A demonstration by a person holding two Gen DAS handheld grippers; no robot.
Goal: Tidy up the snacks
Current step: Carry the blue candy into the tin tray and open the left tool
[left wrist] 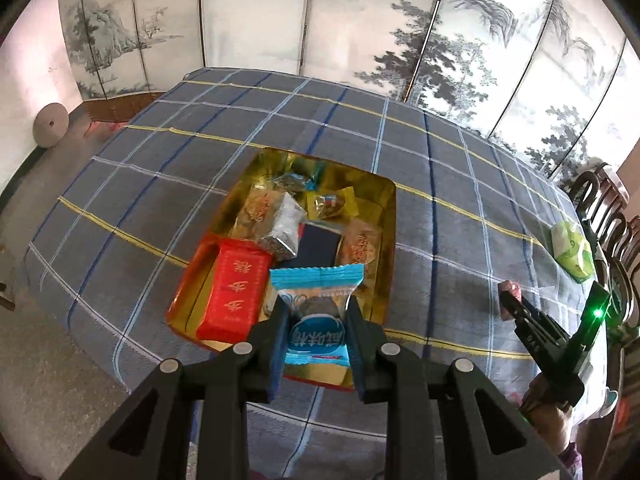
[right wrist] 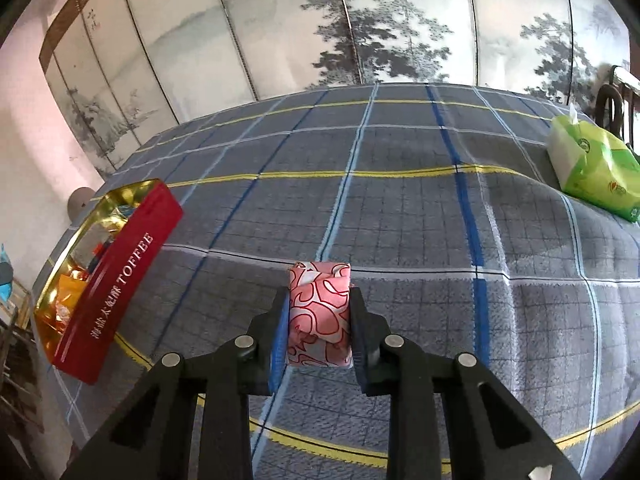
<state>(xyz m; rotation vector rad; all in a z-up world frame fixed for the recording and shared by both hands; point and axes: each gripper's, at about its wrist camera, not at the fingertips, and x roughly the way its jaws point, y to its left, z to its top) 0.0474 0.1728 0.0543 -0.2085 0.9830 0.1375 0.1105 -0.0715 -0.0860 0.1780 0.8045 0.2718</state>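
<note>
My left gripper (left wrist: 316, 316) is shut on a blue snack packet (left wrist: 316, 320), held above the near end of a gold-lined red tin (left wrist: 390, 216). Inside the tin lie a red packet (left wrist: 236, 292), a silver pouch (left wrist: 282, 228), a yellow-wrapped sweet (left wrist: 330, 202) and several other snacks. My right gripper (right wrist: 319, 312) is shut on a pink patterned candy (right wrist: 319, 316) just over the plaid tablecloth (right wrist: 400, 208). The left wrist view shows that right gripper (left wrist: 510, 298) at the right, with the pink candy (left wrist: 511, 290) at its tip. In the right wrist view the tin (right wrist: 116, 284), lettered TOFFEE, stands at the left.
A green tissue pack (right wrist: 592, 168) lies at the table's far right, also the tissue pack (left wrist: 572, 252) in the left wrist view. Dark wooden chair backs (left wrist: 608, 216) stand beyond it. A painted folding screen (left wrist: 320, 20) closes off the back. A person's hand (left wrist: 548, 416) holds the right gripper.
</note>
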